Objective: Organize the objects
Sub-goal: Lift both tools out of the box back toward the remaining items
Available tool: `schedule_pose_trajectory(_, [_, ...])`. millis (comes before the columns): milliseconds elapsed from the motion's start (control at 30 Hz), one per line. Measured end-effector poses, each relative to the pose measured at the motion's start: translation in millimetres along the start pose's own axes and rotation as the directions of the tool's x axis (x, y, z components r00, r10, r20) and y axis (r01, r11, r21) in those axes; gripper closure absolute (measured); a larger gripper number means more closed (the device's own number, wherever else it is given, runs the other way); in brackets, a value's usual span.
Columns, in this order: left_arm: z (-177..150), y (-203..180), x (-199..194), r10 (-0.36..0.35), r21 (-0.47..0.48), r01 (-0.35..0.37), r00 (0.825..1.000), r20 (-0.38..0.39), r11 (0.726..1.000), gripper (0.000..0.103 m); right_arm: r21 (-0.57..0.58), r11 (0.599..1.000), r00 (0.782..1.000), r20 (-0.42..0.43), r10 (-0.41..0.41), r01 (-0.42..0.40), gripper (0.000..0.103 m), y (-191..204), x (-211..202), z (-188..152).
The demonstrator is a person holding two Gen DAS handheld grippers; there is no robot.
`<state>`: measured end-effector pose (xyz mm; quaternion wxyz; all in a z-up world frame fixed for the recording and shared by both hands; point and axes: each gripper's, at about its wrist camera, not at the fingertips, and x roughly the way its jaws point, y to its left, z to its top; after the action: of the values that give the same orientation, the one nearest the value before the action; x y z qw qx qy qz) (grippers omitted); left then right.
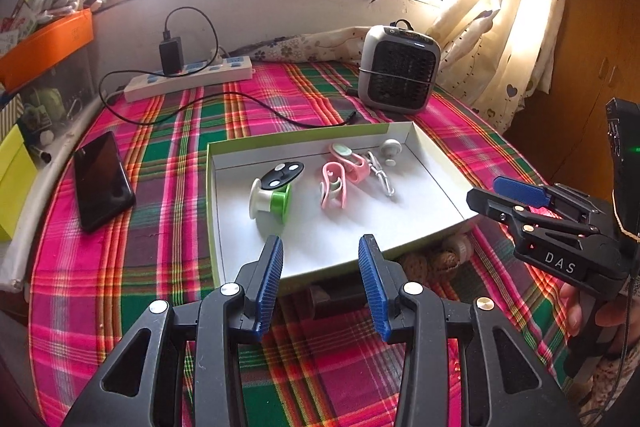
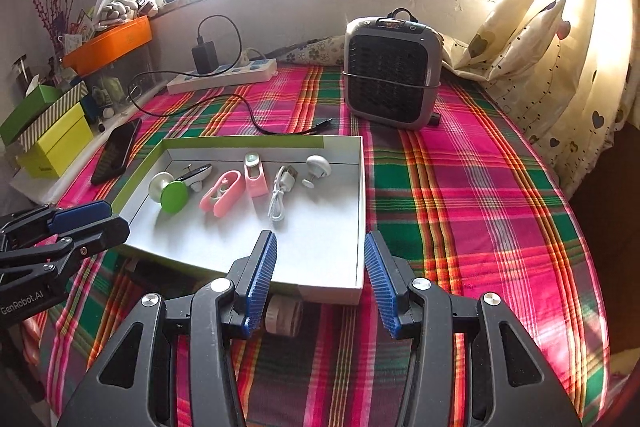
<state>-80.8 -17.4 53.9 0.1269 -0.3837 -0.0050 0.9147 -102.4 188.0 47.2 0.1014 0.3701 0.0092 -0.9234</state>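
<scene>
A shallow white box tray with a green rim (image 1: pixel 211 203) (image 2: pixel 362 211) lies on the plaid cloth. In it are a green and white spool (image 1: pixel 272 201) (image 2: pixel 173 195), a black oval piece (image 1: pixel 282 175), two pink clips (image 1: pixel 334 187) (image 2: pixel 224 193), a white cable (image 1: pixel 380 175) (image 2: pixel 280 195) and a white knob (image 1: pixel 390 149) (image 2: pixel 318 165). My left gripper (image 1: pixel 321 241) (image 2: pixel 108 221) hovers open and empty at the tray's near edge. Off the tray's right near corner, my right gripper (image 2: pixel 319 235) (image 1: pixel 484 189) is also open and empty.
A pale roll (image 2: pixel 282 315) sits under the tray's near edge. A black phone (image 1: pixel 102 181) lies left of the tray, with a power strip (image 1: pixel 188 79), a charger cable and a grey heater (image 1: pixel 396 67) behind. Boxes (image 2: pixel 56 143) line the left wall and a curtain hangs right.
</scene>
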Motion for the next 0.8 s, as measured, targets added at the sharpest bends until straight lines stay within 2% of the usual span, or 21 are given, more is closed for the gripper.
schedule_pose_trajectory(333, [-24.9,9.7,4.7,-0.047,-0.026,0.046,0.998,-0.042,0.999,0.065,0.017,1.000,1.000,-0.021,0.001,0.000,0.056,-3.7,-3.7,-16.2])
schedule_pose_trajectory(633, [-30.5,13.4,22.1,-0.129,-0.073,0.124,0.990,-0.061,0.990,0.064,0.034,0.999,0.999,-0.038,0.000,0.001,0.056,-6.2,-3.0,-24.8])
schedule_pose_trajectory(800, [-29.8,7.4,25.1,-0.151,-0.057,0.148,0.987,-0.056,0.987,0.063,0.040,0.999,0.999,-0.045,-0.007,0.009,0.056,-8.1,-1.5,-25.9])
